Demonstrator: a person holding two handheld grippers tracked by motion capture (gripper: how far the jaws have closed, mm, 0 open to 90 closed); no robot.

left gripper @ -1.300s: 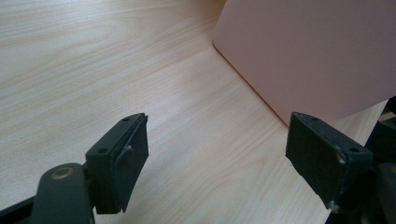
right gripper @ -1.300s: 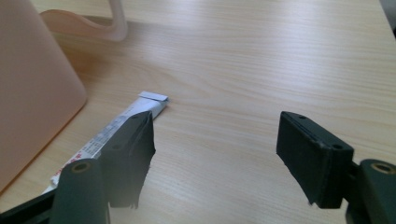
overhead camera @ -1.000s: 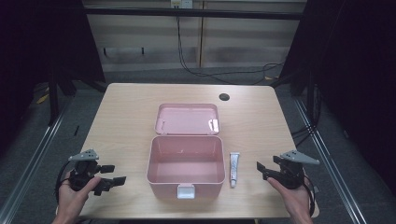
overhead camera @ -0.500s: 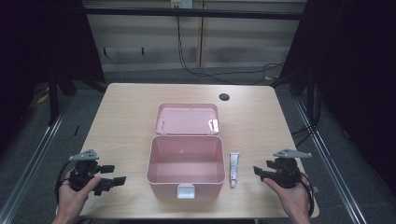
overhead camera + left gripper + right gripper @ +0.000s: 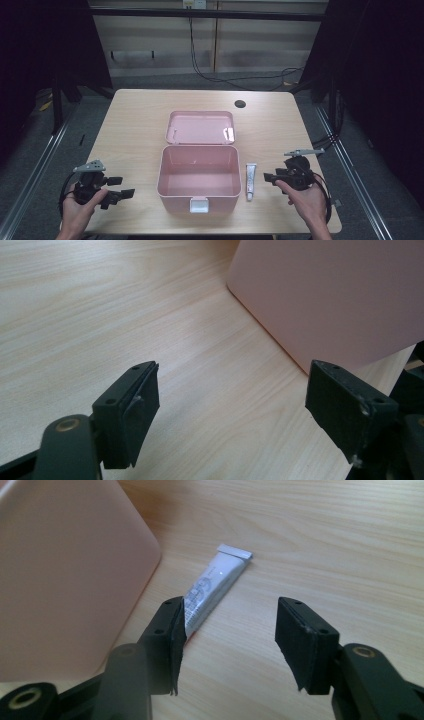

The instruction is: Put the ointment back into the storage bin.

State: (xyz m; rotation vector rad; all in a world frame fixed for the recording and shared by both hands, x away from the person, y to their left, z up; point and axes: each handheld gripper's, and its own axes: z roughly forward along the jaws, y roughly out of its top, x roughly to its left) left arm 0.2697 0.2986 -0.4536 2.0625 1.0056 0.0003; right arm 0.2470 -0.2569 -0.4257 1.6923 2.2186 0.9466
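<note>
An open pink box (image 5: 198, 172) stands at the middle of the table, its lid (image 5: 201, 127) laid back flat behind it. A small white tube (image 5: 250, 181) (image 5: 213, 585) lies just right of the box, lengthwise front to back. My right gripper (image 5: 269, 177) (image 5: 229, 640) is open, low over the table right of the tube, its left jaw close beside the tube's near end. My left gripper (image 5: 122, 187) (image 5: 235, 412) is open with nothing between its jaws, left of the box, whose pink wall (image 5: 330, 295) rises ahead of it.
The wooden table (image 5: 135, 130) has a dark round hole (image 5: 240, 104) near its far edge. Dark floor and metal rails surround the table, and cables hang at the back wall. Bare wood lies to the left and right of the box.
My right gripper has moved left toward the tube. The left gripper, the box and the tube have stayed where they were.
</note>
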